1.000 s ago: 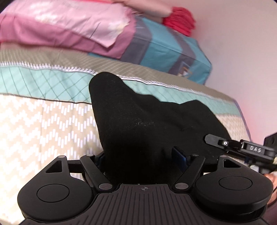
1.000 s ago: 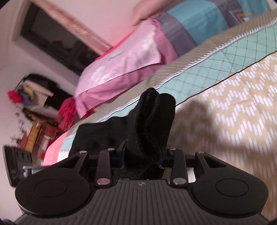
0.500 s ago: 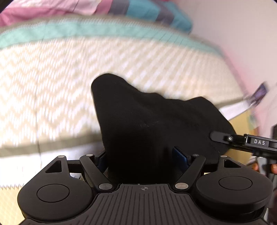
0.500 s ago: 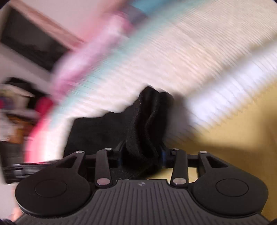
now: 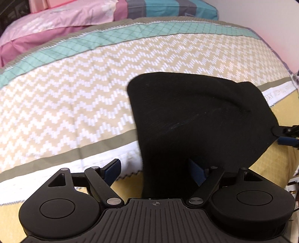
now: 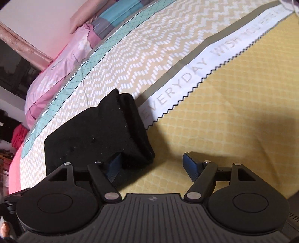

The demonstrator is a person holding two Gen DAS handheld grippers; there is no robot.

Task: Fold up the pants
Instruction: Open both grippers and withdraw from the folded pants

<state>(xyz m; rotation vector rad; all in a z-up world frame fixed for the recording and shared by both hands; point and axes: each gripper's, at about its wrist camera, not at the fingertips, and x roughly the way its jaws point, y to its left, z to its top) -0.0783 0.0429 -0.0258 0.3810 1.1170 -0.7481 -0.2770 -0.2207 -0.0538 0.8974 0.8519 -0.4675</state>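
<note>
The black pants (image 5: pixel 196 119) lie folded on the bed near its foot end. In the left wrist view my left gripper (image 5: pixel 157 172) is open; the cloth lies between the jaws against the right finger (image 5: pixel 196 172), and the left finger (image 5: pixel 112 171) stands apart from it. In the right wrist view the pants (image 6: pixel 97 134) lie at the left. My right gripper (image 6: pixel 152 166) is open, its left finger (image 6: pixel 113 166) against the folded edge, its right finger (image 6: pixel 190 166) over bare bedspread. The right gripper's tip shows at the left view's right edge (image 5: pixel 286 134).
The patterned bedspread (image 5: pixel 74 104) covers the bed, with a yellow band (image 6: pixel 224 112) at the foot. Pink pillows (image 5: pixel 56 28) and a teal-striped pillow (image 5: pixel 168 7) lie at the head. A wall is on the right (image 5: pixel 271 22). Clutter stands beside the bed (image 6: pixel 11 134).
Both grippers carried the pants down toward the foot of the bed, laid them there and opened. The cloth they pinched now rests on the bedspread.
</note>
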